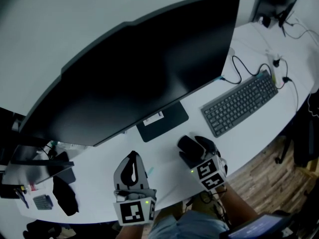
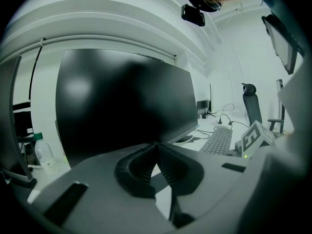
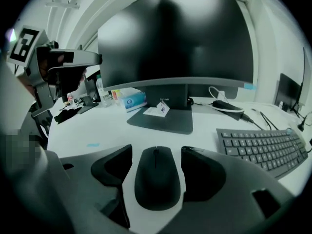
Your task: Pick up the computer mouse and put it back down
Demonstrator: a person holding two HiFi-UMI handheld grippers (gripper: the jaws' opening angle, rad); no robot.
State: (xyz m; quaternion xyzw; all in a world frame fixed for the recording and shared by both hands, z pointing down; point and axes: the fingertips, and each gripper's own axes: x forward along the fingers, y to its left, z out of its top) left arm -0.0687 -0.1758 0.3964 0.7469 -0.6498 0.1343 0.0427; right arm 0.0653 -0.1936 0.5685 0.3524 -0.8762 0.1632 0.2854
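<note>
While the mouse [image 3: 157, 177] lies flat on the white bench [image 3: 97, 126], it is flanked, untouched, by the spread jaws of the right gripper [image 3: 156, 152]. Beside it, the left gripper [image 2: 157, 147] is held with jaws pressed together, empty. Farther off, a keyboard [image 3: 263, 147] and monitor [image 3: 180, 38] are seen.

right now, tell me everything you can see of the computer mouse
The computer mouse is a dark, matte, plastic-looking oval with a scroll wheel in a slit at its front. It lies flat on the white desk, nose toward the monitor base, keyboard to its right. The right hand-held gripper straddles it with jaws apart; slivers of desk show on both sides, so only the desk seems to touch it.
</note>
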